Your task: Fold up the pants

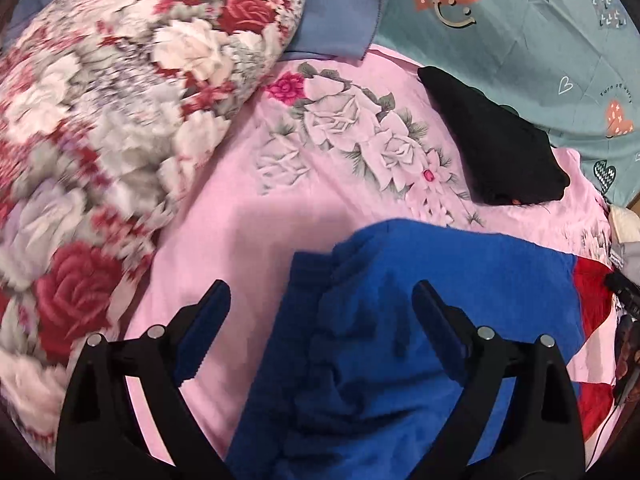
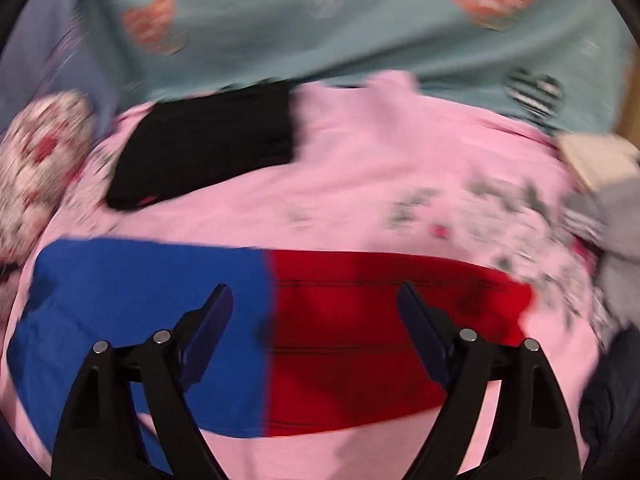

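The pants (image 1: 400, 320) are blue at the upper part and red at the legs (image 2: 380, 340), lying across a pink floral bedsheet (image 1: 248, 232). In the left wrist view the blue part is rumpled, with its waistband edge between the fingers. My left gripper (image 1: 322, 300) is open just above the blue cloth, holding nothing. In the right wrist view the pants (image 2: 152, 304) lie flat, blue on the left and red on the right. My right gripper (image 2: 316, 304) is open above the blue-red seam, holding nothing. This view is motion-blurred.
A folded black garment (image 1: 496, 140) lies on the sheet behind the pants, also in the right wrist view (image 2: 208, 144). A bulky rose-print quilt (image 1: 100, 140) is at the left. A teal heart-print cover (image 1: 520, 20) lies at the back. Grey and cream items (image 2: 608, 184) sit at the right edge.
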`<move>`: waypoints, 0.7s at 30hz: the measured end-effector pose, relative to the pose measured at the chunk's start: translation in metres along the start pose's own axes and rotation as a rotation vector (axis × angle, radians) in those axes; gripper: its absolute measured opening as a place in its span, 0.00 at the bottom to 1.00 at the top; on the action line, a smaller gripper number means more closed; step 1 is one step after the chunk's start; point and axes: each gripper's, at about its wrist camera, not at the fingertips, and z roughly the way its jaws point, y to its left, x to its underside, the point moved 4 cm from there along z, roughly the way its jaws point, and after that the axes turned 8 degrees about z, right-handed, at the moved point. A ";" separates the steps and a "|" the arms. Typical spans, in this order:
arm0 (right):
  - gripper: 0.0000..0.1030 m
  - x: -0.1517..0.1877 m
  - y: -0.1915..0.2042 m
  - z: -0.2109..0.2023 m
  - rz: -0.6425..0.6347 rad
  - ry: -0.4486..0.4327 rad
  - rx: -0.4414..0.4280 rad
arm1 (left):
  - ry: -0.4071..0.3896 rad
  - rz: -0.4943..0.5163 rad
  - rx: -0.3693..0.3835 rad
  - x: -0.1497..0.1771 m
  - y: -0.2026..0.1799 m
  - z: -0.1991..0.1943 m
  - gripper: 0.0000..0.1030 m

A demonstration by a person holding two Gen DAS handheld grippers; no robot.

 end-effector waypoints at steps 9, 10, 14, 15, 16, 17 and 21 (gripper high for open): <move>0.82 -0.008 0.091 0.068 -0.377 0.127 -0.004 | 0.066 0.159 -0.012 -0.017 -0.028 0.046 0.90; 0.82 -0.010 0.092 0.073 -0.377 0.136 -0.007 | 0.071 0.178 -0.022 -0.018 -0.030 0.051 0.90; 0.82 -0.016 0.094 0.093 -0.375 0.183 -0.038 | 0.127 0.219 -0.011 -0.016 -0.036 0.070 0.88; 0.80 -0.014 0.094 0.099 -0.383 0.198 -0.026 | 0.123 0.224 -0.013 -0.015 -0.036 0.072 0.87; 0.76 -0.010 0.095 0.104 -0.394 0.211 -0.014 | 0.115 0.227 -0.011 -0.016 -0.037 0.073 0.81; 0.71 -0.010 0.096 0.106 -0.388 0.205 -0.032 | 0.107 0.229 -0.004 -0.016 -0.037 0.075 0.77; 0.10 -0.014 0.101 0.104 -0.319 0.215 -0.099 | 0.074 0.265 0.031 -0.021 -0.045 0.068 0.11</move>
